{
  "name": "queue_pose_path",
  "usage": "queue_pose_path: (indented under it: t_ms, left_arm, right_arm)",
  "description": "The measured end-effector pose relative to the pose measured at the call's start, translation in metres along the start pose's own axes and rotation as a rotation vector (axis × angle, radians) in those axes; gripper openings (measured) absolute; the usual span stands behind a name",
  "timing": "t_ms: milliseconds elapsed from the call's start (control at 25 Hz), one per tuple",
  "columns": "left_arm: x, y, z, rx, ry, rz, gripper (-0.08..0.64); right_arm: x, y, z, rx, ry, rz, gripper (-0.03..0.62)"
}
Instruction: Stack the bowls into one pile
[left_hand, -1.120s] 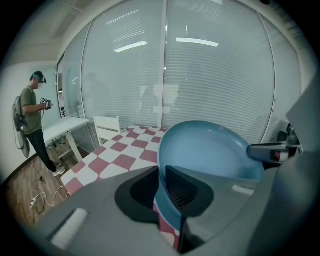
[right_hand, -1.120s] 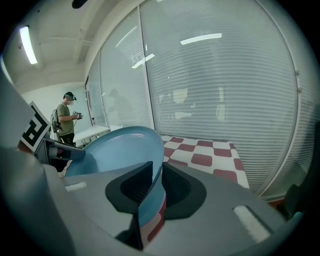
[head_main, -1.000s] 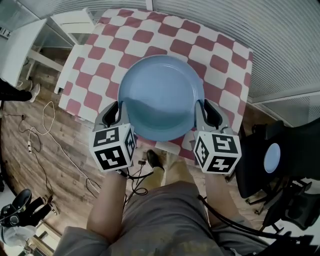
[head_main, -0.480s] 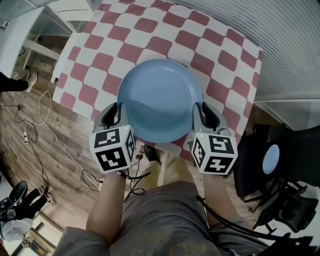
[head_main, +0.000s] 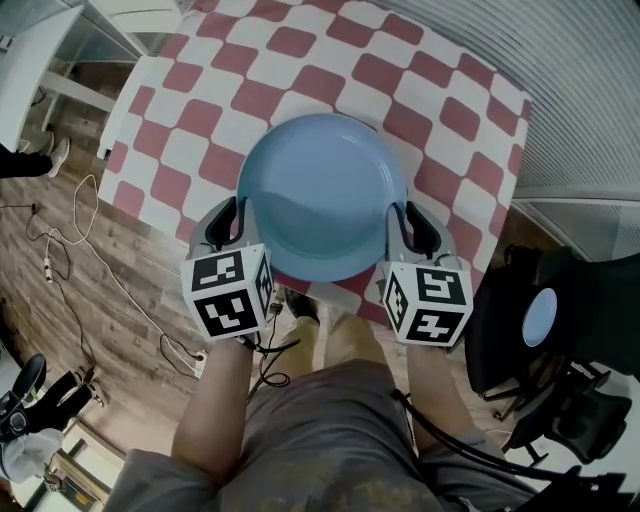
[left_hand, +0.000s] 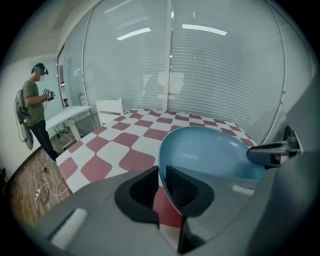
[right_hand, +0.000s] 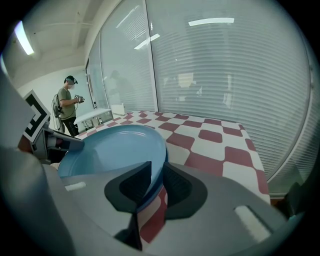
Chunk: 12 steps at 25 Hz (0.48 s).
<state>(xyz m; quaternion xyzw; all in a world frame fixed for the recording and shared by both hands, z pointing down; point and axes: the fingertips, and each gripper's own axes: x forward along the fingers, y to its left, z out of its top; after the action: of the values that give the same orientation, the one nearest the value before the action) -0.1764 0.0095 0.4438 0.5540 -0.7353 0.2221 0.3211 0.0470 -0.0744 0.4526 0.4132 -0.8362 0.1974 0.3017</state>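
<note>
Left hand-held gripper (head_main: 237, 218) and right hand-held gripper (head_main: 401, 223) clamp opposite rims of the shallow light-blue bowl (head_main: 322, 190).

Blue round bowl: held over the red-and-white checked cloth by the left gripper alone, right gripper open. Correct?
No. The right gripper is also shut on the rim of the blue round bowl, as the right gripper view shows; the left gripper holds the opposite rim, over the red-and-white checked cloth.
</note>
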Motion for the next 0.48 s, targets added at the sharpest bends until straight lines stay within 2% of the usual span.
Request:
queue_pose_path:
  t_ms: [480]
  left_arm:
    - [0.0079, -0.0030, -0.0009, 0.017, -0.003, 0.004, 0.051]
  right_arm:
    - [0.0036, -0.0021, 0.0003, -0.012, -0.012, 0.025, 0.119]
